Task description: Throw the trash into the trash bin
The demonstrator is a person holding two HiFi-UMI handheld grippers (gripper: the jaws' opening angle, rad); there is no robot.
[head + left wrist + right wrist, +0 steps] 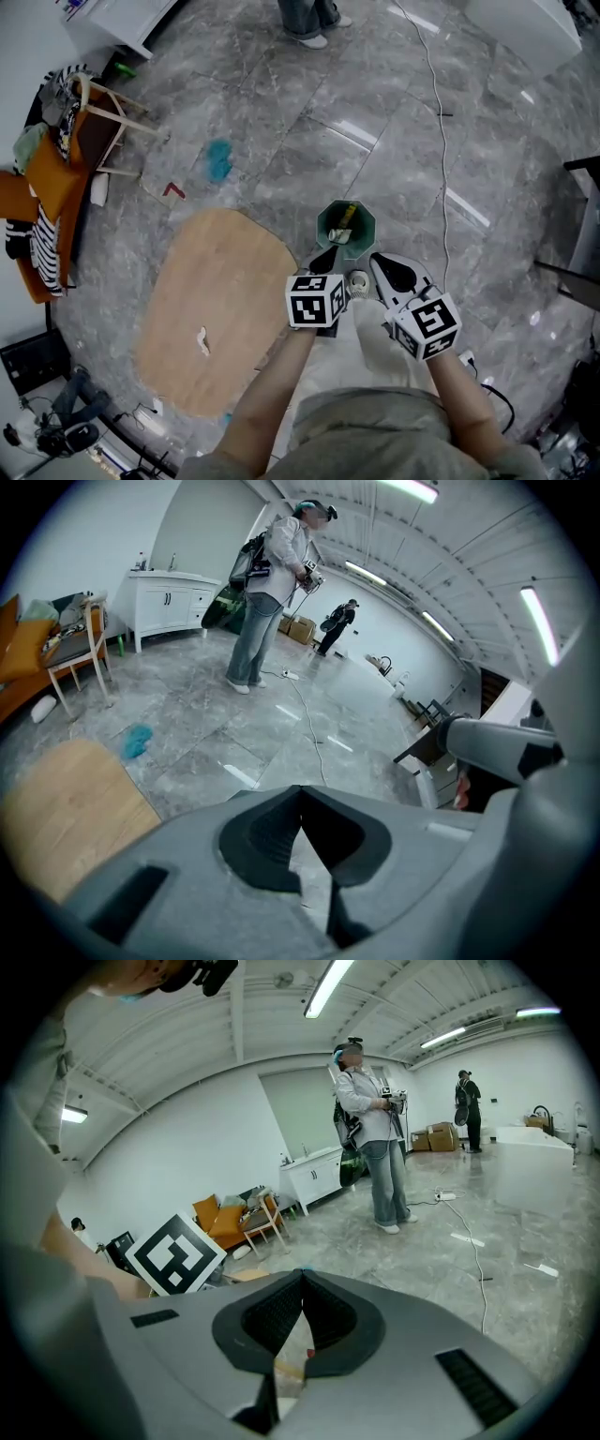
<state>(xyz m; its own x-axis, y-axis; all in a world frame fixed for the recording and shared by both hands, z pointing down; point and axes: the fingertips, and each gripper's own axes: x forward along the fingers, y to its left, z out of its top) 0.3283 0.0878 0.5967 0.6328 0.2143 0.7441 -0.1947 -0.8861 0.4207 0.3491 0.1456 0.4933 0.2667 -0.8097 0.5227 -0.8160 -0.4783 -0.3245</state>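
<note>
Arms: both forearms reach forward from the bottom of the head view, side by side, wrists close together.
Left hand's pose: the left gripper tips steeply down at the floor, its marker cube turned up toward the camera and its nose just short of the trash bin.
Left tongs: pinched right together, tip against tip, nothing caught between them. Only grey floor shows through the gap behind the pads.
Right hand's pose: the right gripper sits just beside its partner, angled down less steeply and leaning in toward the bin.
Right tongs: closed as well, tips touching. A pale patch with a red speck shows through the gap lower down, and I cannot tell what it is.
Task's thing: the trash lies inside the bin, a yellow strip among pale scraps, while the green bin stands on the floor directly ahead of both noses, just off the edge of the wooden table.
Between the grippers: a small pale round object, too small to identify.
On the table: one white scrap, well apart from the bin.
On the floor: a blue clump beyond the table and a white cable running off.
Markings: bold black-and-white square patterns on each cube — other print is too small to read.
Bystander: a person in jeans stands farther off.
</note>
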